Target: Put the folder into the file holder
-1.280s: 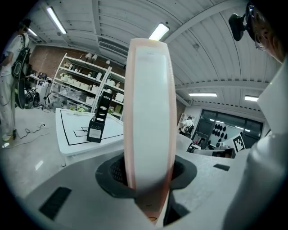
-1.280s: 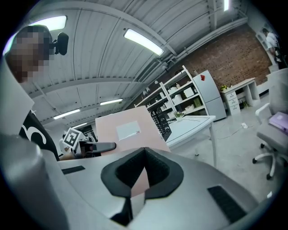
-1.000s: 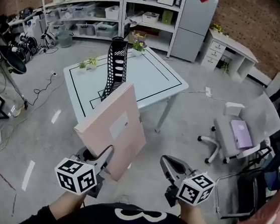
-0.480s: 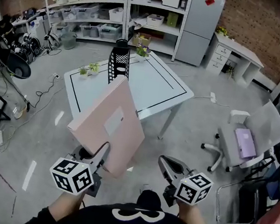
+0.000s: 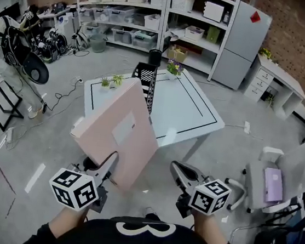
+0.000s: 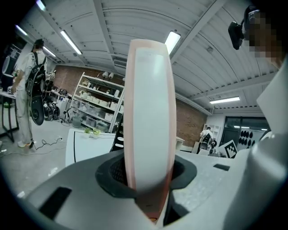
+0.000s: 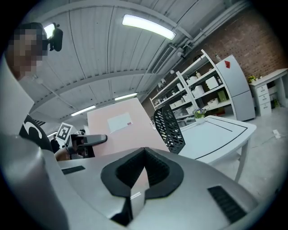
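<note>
Head view first: we hold the pink folder (image 5: pixel 119 134) up in the air, tilted, on our side of the black mesh file holder (image 5: pixel 146 85). The folder's top corner overlaps the file holder's base from this angle, and we cannot tell whether they touch. The file holder stands upright on the pale tabletop (image 5: pixel 189 115), with small potted plants (image 5: pixel 110 80) just to its left.

Our left gripper (image 5: pixel 108 166) has the folder by its lower edge. In the left gripper view, the fingers (image 6: pixel 110 173) pinch the folder's spine, which rises straight up between them.

Our right gripper (image 5: pixel 178 171) hangs to the right of the folder, well short of the file holder. In the right gripper view, its fingers (image 7: pixel 121 173) are pressed together with nothing between them, and the folder's broad face shows to the left of the file holder.
</note>
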The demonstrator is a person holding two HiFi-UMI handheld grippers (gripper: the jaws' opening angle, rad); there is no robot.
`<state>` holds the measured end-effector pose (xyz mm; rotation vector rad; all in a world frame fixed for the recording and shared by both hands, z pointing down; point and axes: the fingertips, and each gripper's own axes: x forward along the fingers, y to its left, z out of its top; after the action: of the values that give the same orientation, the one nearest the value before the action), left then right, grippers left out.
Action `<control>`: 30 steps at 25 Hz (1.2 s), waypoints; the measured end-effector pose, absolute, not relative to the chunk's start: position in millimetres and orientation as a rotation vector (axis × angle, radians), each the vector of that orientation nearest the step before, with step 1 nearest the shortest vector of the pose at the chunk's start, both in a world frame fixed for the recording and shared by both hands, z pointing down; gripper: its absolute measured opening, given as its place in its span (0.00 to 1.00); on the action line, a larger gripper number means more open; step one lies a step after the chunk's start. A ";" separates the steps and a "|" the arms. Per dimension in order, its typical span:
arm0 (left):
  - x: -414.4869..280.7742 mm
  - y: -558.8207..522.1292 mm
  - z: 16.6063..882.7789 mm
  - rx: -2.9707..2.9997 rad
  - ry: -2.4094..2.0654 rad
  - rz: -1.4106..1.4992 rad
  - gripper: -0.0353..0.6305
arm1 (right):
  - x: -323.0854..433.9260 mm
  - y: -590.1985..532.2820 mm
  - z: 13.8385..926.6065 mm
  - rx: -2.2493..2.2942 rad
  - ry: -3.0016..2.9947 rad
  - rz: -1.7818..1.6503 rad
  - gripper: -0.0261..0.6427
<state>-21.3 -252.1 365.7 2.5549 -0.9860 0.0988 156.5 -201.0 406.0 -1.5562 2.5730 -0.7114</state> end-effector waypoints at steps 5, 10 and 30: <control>-17.3 -272.4 346.8 2.561 -1.088 0.086 0.27 | 166.5 -237.0 397.7 -1.454 2.624 -0.698 0.04; -20.0 -290.5 327.9 2.578 -1.171 0.059 0.27 | 168.2 -263.3 393.8 -1.375 2.670 -0.683 0.04; 3.9 -369.5 295.1 2.628 -1.453 0.116 0.27 | 202.4 -332.3 387.2 -1.197 2.740 -0.670 0.05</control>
<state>3.9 -369.5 295.1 2.6279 -1.4531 0.1155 202.4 -332.3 387.2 -1.1970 2.7404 -0.6695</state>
